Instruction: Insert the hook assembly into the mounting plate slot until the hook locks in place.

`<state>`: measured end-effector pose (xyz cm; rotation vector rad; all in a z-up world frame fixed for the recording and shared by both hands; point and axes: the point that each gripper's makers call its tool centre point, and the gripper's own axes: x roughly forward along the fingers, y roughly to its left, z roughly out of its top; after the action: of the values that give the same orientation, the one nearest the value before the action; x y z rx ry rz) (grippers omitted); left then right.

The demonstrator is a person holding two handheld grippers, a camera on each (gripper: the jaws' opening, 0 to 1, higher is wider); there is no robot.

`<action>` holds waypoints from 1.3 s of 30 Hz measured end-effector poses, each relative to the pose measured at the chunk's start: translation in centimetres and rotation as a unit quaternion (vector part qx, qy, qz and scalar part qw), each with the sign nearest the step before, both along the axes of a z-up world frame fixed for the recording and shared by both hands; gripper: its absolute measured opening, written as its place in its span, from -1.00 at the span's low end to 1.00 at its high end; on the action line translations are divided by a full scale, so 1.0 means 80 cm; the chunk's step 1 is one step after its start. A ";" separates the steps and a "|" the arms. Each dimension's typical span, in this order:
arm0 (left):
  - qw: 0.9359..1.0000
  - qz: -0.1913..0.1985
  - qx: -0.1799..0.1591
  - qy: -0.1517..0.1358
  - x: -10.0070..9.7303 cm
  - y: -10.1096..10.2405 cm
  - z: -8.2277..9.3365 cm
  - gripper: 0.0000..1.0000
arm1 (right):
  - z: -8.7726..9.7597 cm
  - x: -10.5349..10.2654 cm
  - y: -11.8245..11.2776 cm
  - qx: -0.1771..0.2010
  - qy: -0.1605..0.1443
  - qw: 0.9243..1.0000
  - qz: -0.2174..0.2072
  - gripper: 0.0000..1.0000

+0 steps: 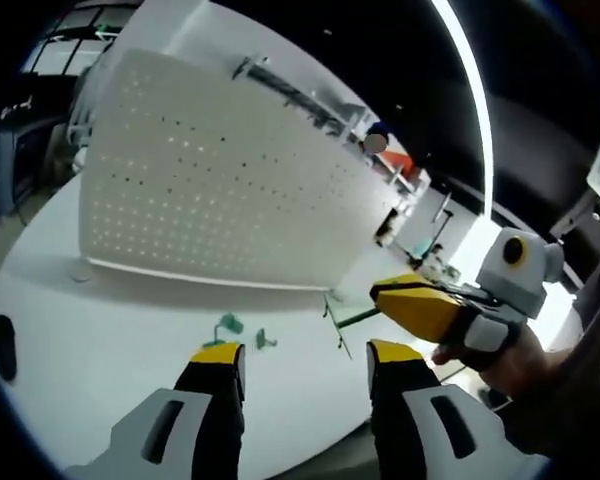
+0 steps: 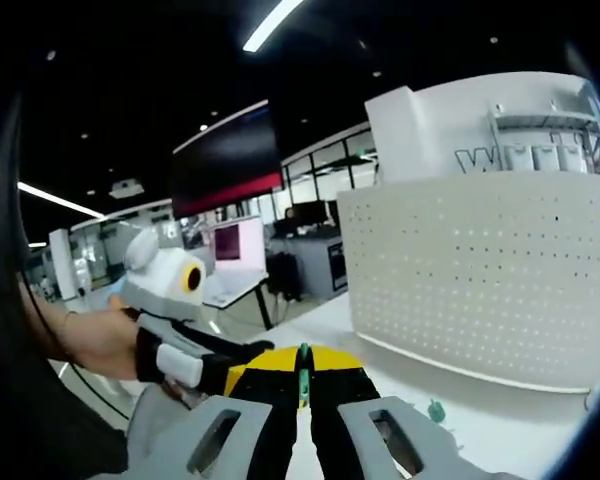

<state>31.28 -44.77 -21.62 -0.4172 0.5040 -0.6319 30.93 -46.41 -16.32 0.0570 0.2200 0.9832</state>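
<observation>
Here, centre frame, the white pegboard plate (image 1: 220, 185) stands upright on the white table (image 1: 100, 330). The left gripper (image 1: 305, 365) hangs with its jaws wide apart, empty, above small green hooks (image 1: 230, 325). The right gripper (image 2: 303, 385), jaws pinched together, grips a thin green hook (image 2: 303, 372), its far end hidden.

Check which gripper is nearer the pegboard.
Right. The right gripper, shut on a green hook, sits just off the pegboard base; the left gripper hangs farther back, open.
</observation>
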 end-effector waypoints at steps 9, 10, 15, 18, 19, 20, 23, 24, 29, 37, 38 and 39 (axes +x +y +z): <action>0.998 0.009 -0.055 0.001 0.003 -0.001 0.012 -0.27 | 0.007 0.003 -0.005 0.011 -0.006 1.000 -0.008 -0.99; 0.998 0.008 -0.056 0.001 0.003 -0.002 0.013 -0.29 | 0.009 0.003 -0.004 0.013 -0.009 1.000 -0.008 -0.99; 0.997 0.000 -0.071 -0.006 0.001 -0.009 0.020 -0.55 | 0.013 0.001 0.000 0.024 -0.011 1.000 -0.003 -0.99; 0.997 -0.006 -0.083 -0.006 0.000 -0.013 0.024 -0.65 | 0.014 -0.003 0.004 0.027 -0.010 1.000 0.002 -0.99; 0.996 -0.007 -0.084 -0.006 -0.001 -0.014 0.025 -0.68 | 0.014 -0.004 0.005 0.027 -0.011 1.000 0.002 -0.99; 0.996 -0.010 -0.085 -0.006 -0.002 -0.015 0.026 -0.72 | 0.014 -0.004 0.005 0.027 -0.011 1.000 0.002 -0.99; 0.996 -0.017 -0.091 -0.013 -0.004 -0.018 0.031 -0.90 | 0.012 -0.005 0.006 0.026 -0.007 1.000 0.004 -0.99; 0.996 -0.016 -0.090 -0.011 -0.004 -0.018 0.030 -0.89 | 0.012 -0.005 0.006 0.027 -0.006 1.000 0.005 -0.99; 0.996 -0.018 -0.083 -0.013 -0.004 -0.017 0.030 -0.90 | 0.011 -0.005 0.007 0.024 -0.004 1.000 0.007 -0.99; 0.998 -0.011 -0.054 -0.014 -0.002 -0.009 0.026 -0.94 | 0.005 -0.007 0.010 0.019 0.006 1.000 0.010 -0.99; 0.999 -0.018 -0.032 -0.022 -0.002 -0.009 0.024 -0.94 | 0.005 -0.007 0.010 0.018 0.006 1.000 0.010 -0.99; 0.999 -0.026 -0.016 -0.026 -0.003 -0.011 0.023 -0.95 | 0.004 -0.007 0.010 0.015 0.008 1.000 0.010 -0.99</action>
<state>31.00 -45.61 -19.79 -0.4173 0.4561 -0.7001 30.37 -45.59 -15.99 0.0906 0.2195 1.0055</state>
